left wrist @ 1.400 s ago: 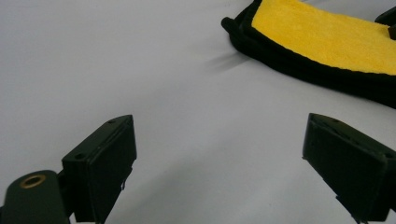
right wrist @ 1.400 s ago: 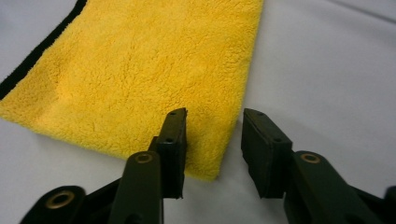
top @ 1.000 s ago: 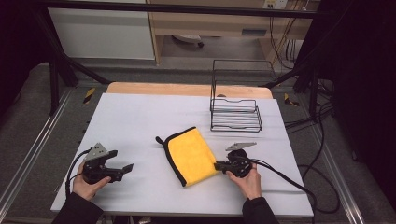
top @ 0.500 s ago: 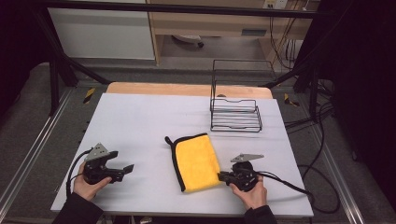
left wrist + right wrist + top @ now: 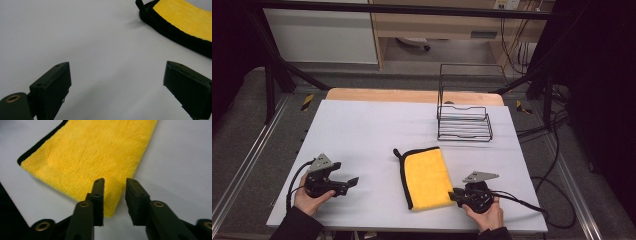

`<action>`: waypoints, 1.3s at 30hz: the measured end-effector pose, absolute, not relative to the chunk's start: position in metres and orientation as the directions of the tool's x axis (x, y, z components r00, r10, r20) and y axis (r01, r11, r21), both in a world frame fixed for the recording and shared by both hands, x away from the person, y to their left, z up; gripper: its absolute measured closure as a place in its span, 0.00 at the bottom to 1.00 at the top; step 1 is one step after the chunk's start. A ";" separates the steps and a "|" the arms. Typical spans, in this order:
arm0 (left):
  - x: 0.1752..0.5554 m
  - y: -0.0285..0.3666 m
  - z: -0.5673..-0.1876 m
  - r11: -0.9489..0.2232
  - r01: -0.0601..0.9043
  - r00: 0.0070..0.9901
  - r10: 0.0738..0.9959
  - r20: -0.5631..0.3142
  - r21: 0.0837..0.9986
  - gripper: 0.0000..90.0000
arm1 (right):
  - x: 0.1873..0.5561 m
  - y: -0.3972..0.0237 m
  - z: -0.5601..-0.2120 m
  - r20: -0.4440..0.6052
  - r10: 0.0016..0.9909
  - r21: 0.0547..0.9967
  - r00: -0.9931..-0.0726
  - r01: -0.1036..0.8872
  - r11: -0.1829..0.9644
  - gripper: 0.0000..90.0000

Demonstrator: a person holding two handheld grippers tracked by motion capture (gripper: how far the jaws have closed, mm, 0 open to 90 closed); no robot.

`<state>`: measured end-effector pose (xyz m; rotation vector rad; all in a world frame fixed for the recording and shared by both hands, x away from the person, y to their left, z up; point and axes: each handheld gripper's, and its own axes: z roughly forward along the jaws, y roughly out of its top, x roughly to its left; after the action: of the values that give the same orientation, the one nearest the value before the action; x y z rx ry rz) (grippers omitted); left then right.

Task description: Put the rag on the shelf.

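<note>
A folded yellow cloth with black edging lies flat on the white table, near the front. My right gripper sits at the cloth's near right corner. In the right gripper view its jaws have just been opening; the cloth corner lies in the gap between them, and the pads stand off it. My left gripper rests to the cloth's left, apart from it. In the left gripper view it is wide open over bare table, with the cloth at the upper right.
A black wire rack stands at the back right of the table. A cable trails right from the right gripper. A hand holds each gripper close to the table's front edge.
The right gripper moved toward the front edge and slightly right, dragging the cloth with it and turning it straighter. Its jaws then parted. The left gripper stayed put.
</note>
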<state>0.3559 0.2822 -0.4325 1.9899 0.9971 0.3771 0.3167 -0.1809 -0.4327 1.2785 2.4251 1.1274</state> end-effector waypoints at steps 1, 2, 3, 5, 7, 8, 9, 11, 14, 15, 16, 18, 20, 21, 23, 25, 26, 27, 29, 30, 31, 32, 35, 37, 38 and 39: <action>0.356 0.281 -0.433 -0.317 0.508 0.635 0.766 -0.100 0.801 0.08 | 0.318 -0.184 -0.432 0.180 0.763 0.709 -0.621 0.620 0.337 0.67; 0.357 0.279 -0.433 -0.324 0.509 0.637 0.764 -0.096 0.798 0.08 | 0.320 -0.187 -0.431 0.186 0.761 0.724 -0.622 0.610 0.321 0.62; 0.357 0.277 -0.433 -0.328 0.509 0.639 0.764 -0.093 0.796 0.07 | 0.323 -0.190 -0.431 0.182 0.761 0.733 -0.623 0.602 0.317 0.60; 0.358 0.274 -0.433 -0.332 0.507 0.641 0.762 -0.091 0.795 0.07 | 0.331 -0.200 -0.432 0.177 0.760 0.747 -0.625 0.589 0.309 0.53; 0.359 0.270 -0.433 -0.334 0.504 0.647 0.756 -0.092 0.796 0.06 | 0.334 -0.202 -0.432 0.184 0.760 0.752 -0.623 0.587 0.300 0.51; 0.359 0.268 -0.433 -0.333 0.503 0.649 0.755 -0.093 0.797 0.06 | 0.337 -0.205 -0.433 0.188 0.760 0.756 -0.622 0.585 0.292 0.46; 0.360 0.266 -0.433 -0.333 0.505 0.649 0.755 -0.095 0.797 0.06 | 0.340 -0.208 -0.433 0.197 0.761 0.761 -0.618 0.586 0.279 0.43; 0.361 0.262 -0.432 -0.339 0.504 0.650 0.755 -0.091 0.794 0.06 | 0.345 -0.211 -0.433 0.205 0.761 0.767 -0.616 0.584 0.266 0.38; 0.363 0.255 -0.431 -0.338 0.502 0.655 0.750 -0.094 0.796 0.06 | 0.351 -0.215 -0.435 0.196 0.765 0.780 -0.614 0.571 0.258 0.27; 0.363 0.253 -0.430 -0.339 0.502 0.654 0.750 -0.094 0.795 0.06 | 0.353 -0.216 -0.435 0.192 0.763 0.784 -0.617 0.564 0.259 0.25; 0.364 0.251 -0.430 -0.338 0.503 0.656 0.749 -0.096 0.795 0.07 | 0.354 -0.216 -0.436 0.193 0.762 0.789 -0.618 0.560 0.254 0.22; 0.365 0.245 -0.428 -0.340 0.504 0.658 0.746 -0.099 0.794 0.06 | 0.358 -0.218 -0.436 0.203 0.755 0.792 -0.623 0.558 0.248 0.18; 0.367 0.240 -0.427 -0.349 0.499 0.663 0.743 -0.090 0.793 0.06 | 0.363 -0.219 -0.436 0.196 0.758 0.795 -0.622 0.553 0.248 0.11; 0.367 0.237 -0.425 -0.348 0.498 0.663 0.743 -0.090 0.794 0.06 | 0.363 -0.219 -0.436 0.196 0.758 0.795 -0.622 0.553 0.248 0.11; 0.369 0.232 -0.423 -0.351 0.494 0.668 0.739 -0.088 0.796 0.06 | 0.365 -0.221 -0.435 0.185 0.764 0.798 -0.618 0.548 0.251 0.07; 0.371 0.226 -0.421 -0.353 0.489 0.672 0.735 -0.087 0.798 0.07 | 0.366 -0.222 -0.434 0.175 0.767 0.803 -0.617 0.540 0.251 0.06; 0.373 0.222 -0.421 -0.353 0.487 0.673 0.734 -0.086 0.799 0.07 | 0.365 -0.223 -0.434 0.166 0.771 0.807 -0.615 0.534 0.252 0.06; 0.374 0.219 -0.420 -0.362 0.484 0.680 0.729 -0.082 0.796 0.07 | 0.365 -0.223 -0.434 0.166 0.771 0.807 -0.615 0.534 0.252 0.06; 0.377 0.211 -0.419 -0.366 0.484 0.683 0.726 -0.081 0.795 0.07 | 0.365 -0.223 -0.435 0.165 0.770 0.806 -0.616 0.535 0.256 0.05; 0.378 0.207 -0.418 -0.371 0.483 0.685 0.725 -0.078 0.793 0.07 | 0.365 -0.223 -0.435 0.163 0.768 0.805 -0.619 0.533 0.259 0.05; 0.380 0.203 -0.418 -0.370 0.484 0.685 0.724 -0.081 0.793 0.07 | 0.365 -0.223 -0.435 0.160 0.767 0.805 -0.621 0.532 0.263 0.05; 0.382 0.200 -0.417 -0.368 0.487 0.684 0.724 -0.084 0.793 0.07 | 0.365 -0.222 -0.435 0.160 0.767 0.804 -0.621 0.533 0.264 0.05; 0.389 0.190 -0.416 -0.357 0.493 0.680 0.727 -0.096 0.794 0.09 | 0.363 -0.222 -0.435 0.162 0.768 0.804 -0.620 0.534 0.261 0.04; 0.393 0.183 -0.416 -0.354 0.497 0.679 0.727 -0.100 0.792 0.09 | 0.362 -0.223 -0.435 0.162 0.768 0.804 -0.620 0.534 0.262 0.04; 0.395 0.179 -0.416 -0.353 0.502 0.675 0.731 -0.102 0.789 0.09 | 0.362 -0.223 -0.435 0.163 0.768 0.802 -0.619 0.536 0.262 0.04; 0.396 0.176 -0.417 -0.355 0.503 0.676 0.730 -0.102 0.788 0.09 | 0.361 -0.222 -0.435 0.165 0.770 0.802 -0.616 0.538 0.259 0.04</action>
<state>0.3964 0.1755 -0.4168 2.0331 0.9504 0.3373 0.3611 -0.2225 -0.4346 1.2131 2.2720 1.2853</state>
